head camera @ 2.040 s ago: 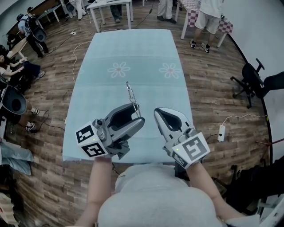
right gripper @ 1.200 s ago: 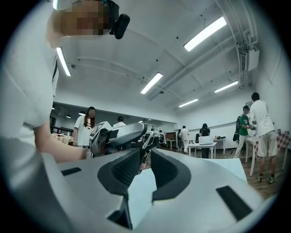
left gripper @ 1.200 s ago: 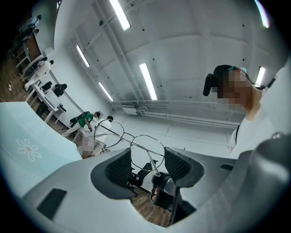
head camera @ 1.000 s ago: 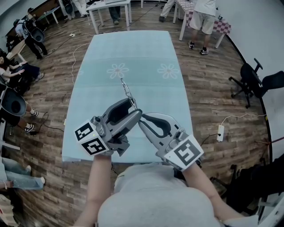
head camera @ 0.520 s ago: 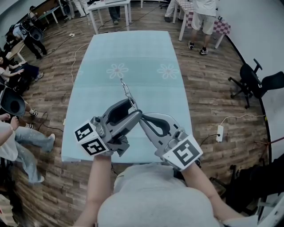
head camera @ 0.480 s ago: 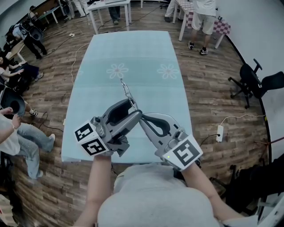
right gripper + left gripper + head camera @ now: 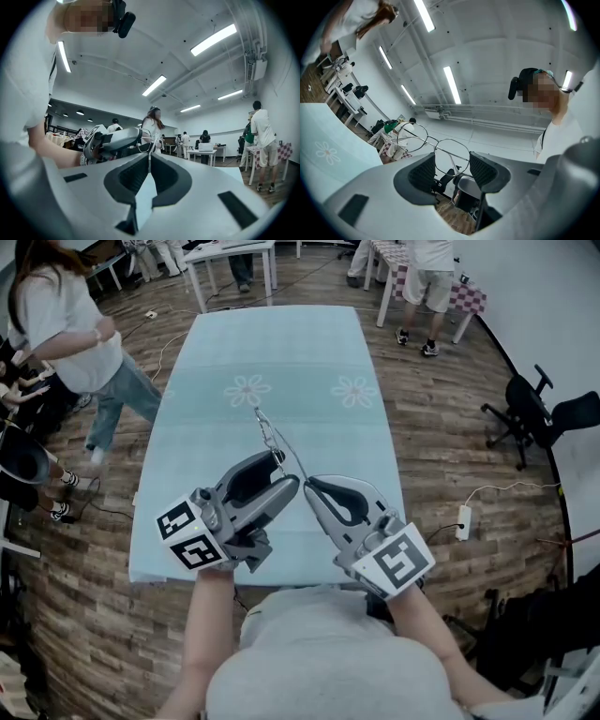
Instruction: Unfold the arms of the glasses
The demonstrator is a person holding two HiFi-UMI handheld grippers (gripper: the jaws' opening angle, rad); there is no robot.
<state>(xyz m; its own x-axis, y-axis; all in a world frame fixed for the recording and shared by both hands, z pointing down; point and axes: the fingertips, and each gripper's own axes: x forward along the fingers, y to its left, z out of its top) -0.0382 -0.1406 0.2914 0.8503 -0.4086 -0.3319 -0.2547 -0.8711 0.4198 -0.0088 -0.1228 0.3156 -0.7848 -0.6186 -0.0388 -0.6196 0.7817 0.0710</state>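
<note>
Jaws: R gripper (image 7: 305,482) just pinched glasses (image 7: 269,434) arm, L gripper (image 7: 284,464) clamps frame.

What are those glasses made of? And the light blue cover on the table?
The glasses look like thin metal wire: silvery, glossy, with very slim rims and arms. The lenses are clear; glass or plastic, I can't tell. The cover seems to be matte woven cloth or a soft mat, pale blue with printed flowers and a faint grid.
</note>
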